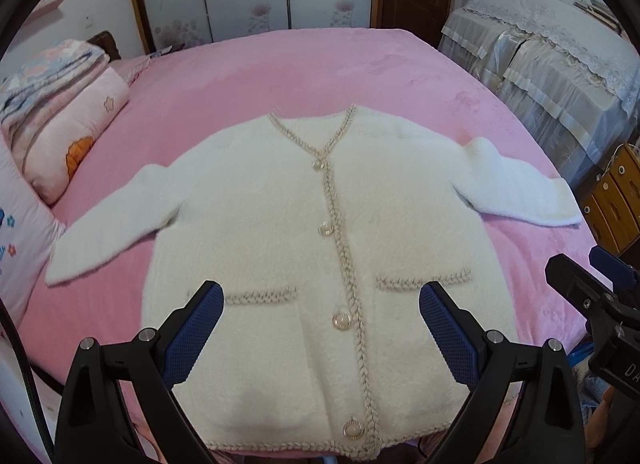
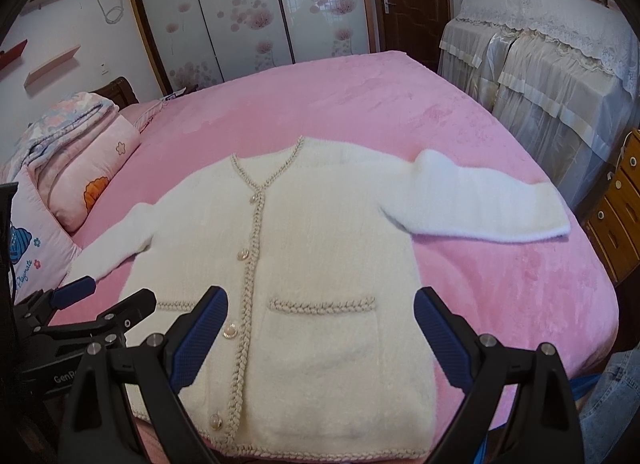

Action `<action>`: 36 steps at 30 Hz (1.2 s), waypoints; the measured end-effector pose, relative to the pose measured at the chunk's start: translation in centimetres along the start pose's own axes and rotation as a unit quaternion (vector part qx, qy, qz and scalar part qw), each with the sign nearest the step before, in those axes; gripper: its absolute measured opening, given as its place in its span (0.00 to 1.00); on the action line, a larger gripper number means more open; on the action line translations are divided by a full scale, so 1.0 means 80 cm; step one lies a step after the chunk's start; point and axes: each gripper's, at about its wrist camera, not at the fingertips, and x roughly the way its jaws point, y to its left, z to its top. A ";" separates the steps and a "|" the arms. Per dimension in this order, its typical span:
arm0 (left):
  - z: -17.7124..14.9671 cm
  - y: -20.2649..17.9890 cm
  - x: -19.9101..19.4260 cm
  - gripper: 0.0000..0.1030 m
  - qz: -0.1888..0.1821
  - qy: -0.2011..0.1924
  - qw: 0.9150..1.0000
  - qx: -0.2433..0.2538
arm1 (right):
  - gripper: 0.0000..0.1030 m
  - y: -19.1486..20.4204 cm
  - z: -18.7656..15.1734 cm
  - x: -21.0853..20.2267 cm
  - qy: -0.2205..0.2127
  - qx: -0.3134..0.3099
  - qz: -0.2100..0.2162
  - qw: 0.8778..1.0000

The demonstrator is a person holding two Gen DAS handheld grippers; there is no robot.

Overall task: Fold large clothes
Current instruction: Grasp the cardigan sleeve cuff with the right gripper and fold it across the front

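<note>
I see the bed, covered in a pink plush blanket, filling most of both views. On it lies the white cardigan, spread flat and front-up with its hem toward me, buttoned along a braided beige trim, both sleeves stretched out to the sides. Folded quilts are stacked at the bed's left end. A lace-covered cabinet stands beyond the bed on the right. My left gripper hangs above the cardigan's lower half, fingers wide apart and holding nothing. My right gripper hangs over the right pocket, fingers likewise spread and empty. Four pearly buttons run down the front.
</note>
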 end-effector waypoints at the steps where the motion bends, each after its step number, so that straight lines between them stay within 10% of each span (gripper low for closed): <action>1: 0.008 -0.004 -0.001 0.95 -0.001 -0.007 1.000 0.003 | 0.92 -0.003 0.005 0.001 -0.002 0.000 0.001 1.000; 19: 0.166 -0.128 0.039 0.96 -0.001 -0.099 0.994 0.049 | 0.92 -0.148 0.119 0.039 -0.078 0.040 -0.075 0.993; 29: 0.204 -0.223 0.142 0.96 -0.026 -0.106 0.991 0.073 | 0.92 -0.314 0.127 0.126 -0.030 0.136 -0.123 0.983; 36: 0.204 -0.287 0.205 0.94 -0.029 -0.139 0.986 0.091 | 0.92 -0.450 0.079 0.180 0.013 0.261 -0.146 0.954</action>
